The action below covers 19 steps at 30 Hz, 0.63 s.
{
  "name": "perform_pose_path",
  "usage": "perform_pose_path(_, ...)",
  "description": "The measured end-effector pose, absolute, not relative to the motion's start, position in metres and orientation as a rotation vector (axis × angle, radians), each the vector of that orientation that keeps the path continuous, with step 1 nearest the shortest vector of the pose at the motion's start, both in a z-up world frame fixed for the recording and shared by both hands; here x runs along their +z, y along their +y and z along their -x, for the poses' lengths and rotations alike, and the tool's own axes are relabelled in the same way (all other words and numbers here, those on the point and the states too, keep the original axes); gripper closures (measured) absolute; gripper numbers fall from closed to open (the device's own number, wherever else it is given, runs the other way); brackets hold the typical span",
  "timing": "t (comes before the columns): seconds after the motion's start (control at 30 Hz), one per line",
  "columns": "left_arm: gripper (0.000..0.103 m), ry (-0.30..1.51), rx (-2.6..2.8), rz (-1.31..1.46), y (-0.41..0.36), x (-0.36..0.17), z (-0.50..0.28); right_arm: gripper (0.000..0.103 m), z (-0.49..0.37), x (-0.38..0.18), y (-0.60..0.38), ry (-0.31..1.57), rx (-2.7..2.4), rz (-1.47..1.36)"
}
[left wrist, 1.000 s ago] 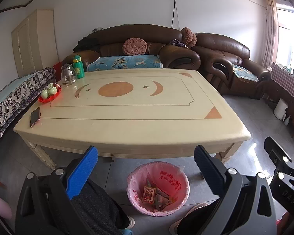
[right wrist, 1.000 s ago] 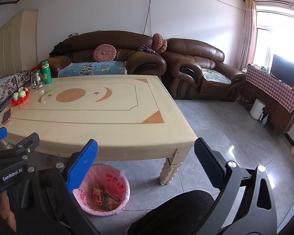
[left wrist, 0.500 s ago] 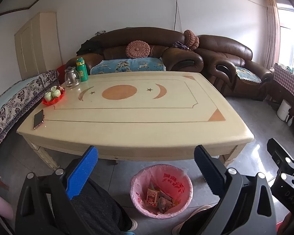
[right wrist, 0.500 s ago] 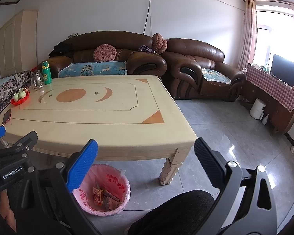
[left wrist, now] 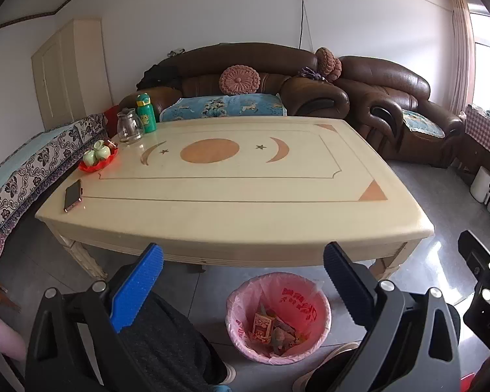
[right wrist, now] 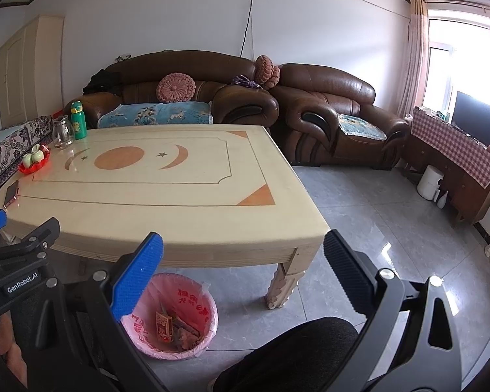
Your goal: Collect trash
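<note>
Living room, cream inlaid table (left wrist: 232, 202) bare of trash | pink-lined round trash bin (left wrist: 277, 317) on floor under table's near edge, holding wrappers | left gripper (left wrist: 241, 281), right gripper (right wrist: 241, 277) both spread, empty | advice: scan for litter first.

Table (left wrist: 232, 215) top mostly bare, phone (left wrist: 73, 195), cups (left wrist: 96, 156), jug (left wrist: 129, 127) along left edge

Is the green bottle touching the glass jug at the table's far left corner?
Cannot tell. In both wrist views the glass jug overlaps the green bottle, which stands just behind it, so neither shows a contact or a gap plainly.
</note>
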State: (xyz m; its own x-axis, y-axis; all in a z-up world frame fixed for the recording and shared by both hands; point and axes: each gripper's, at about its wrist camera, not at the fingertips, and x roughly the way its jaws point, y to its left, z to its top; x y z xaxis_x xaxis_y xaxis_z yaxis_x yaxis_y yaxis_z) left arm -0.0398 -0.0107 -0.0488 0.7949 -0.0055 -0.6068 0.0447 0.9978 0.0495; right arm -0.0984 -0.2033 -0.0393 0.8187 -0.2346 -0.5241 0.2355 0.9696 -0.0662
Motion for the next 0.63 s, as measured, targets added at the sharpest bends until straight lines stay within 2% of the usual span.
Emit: perform_pose_path(0.63,0.007,0.646,-0.032,-0.074,-0.0126,-0.0453,0.0420,0.007,0.0976,-0.0409,-0.2070,0.569,-0.236,-0.003)
